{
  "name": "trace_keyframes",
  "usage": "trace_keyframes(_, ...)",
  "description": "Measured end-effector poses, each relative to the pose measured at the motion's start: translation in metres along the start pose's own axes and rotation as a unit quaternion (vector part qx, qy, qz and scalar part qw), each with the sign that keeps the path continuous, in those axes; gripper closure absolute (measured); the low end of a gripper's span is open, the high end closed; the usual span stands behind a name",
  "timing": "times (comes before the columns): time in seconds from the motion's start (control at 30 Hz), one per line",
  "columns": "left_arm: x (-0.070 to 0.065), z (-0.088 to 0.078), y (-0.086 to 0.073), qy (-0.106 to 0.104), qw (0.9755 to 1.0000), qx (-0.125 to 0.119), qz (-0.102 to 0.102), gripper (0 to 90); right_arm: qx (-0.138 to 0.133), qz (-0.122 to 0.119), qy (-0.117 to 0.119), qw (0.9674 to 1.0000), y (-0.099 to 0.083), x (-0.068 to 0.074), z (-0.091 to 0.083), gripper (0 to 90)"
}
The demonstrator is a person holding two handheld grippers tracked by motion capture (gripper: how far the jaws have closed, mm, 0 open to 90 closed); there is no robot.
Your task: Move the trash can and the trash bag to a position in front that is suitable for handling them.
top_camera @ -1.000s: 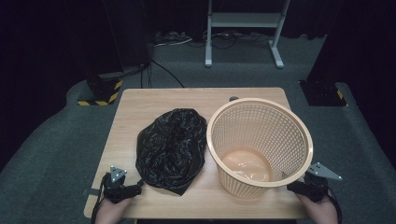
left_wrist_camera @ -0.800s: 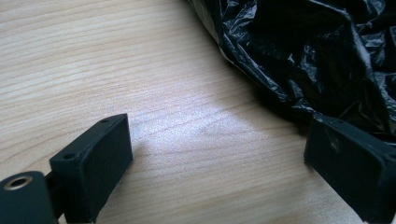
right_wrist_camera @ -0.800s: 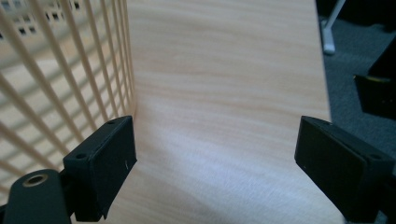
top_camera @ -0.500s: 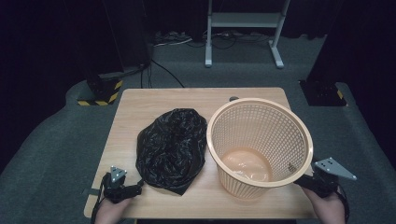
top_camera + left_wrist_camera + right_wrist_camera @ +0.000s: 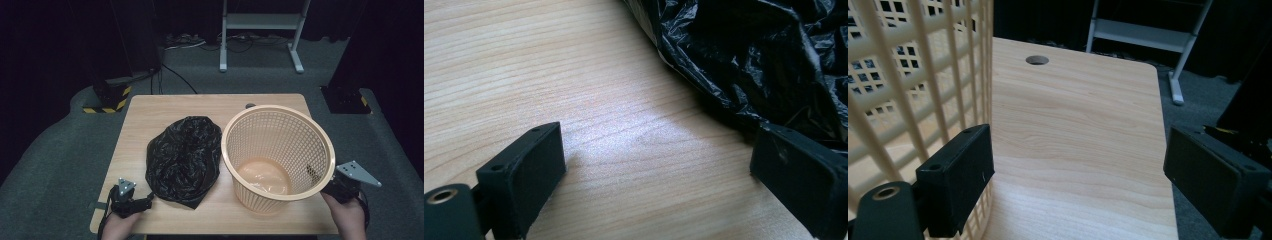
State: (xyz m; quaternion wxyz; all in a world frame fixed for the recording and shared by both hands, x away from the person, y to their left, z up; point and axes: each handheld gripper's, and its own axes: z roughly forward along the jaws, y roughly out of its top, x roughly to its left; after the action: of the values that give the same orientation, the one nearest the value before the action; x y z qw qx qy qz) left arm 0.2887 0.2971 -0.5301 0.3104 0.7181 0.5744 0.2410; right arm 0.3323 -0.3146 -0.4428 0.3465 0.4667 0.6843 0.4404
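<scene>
At the near edge of the pale wooden table (image 5: 150, 112), the left tool (image 5: 131, 201) sits with jaws apart just beside the black bag (image 5: 184, 156), and the right tool (image 5: 336, 189), jaws also apart, is by the near right corner beside the basket (image 5: 278, 156). Grey carpet (image 5: 60, 150) and a white stand (image 5: 260, 22) lie beyond, fading into a dark room. The bag's contents are hidden.
</scene>
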Motion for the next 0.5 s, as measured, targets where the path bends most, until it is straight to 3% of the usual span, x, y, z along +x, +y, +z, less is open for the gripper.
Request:
trace_keyframes(0.33,0.000,0.000,0.000,0.000,1.0000,0.000,0.000,7.3,0.006,0.004,0.000,1.0000,0.004,0.012,0.009,12.7)
trace_keyframes(0.5,0.000,0.000,0.000,0.000,1.0000,0.000,0.000,7.3,0.009,-0.001,0.010,0.9999,0.009,0.023,0.015,12.8)
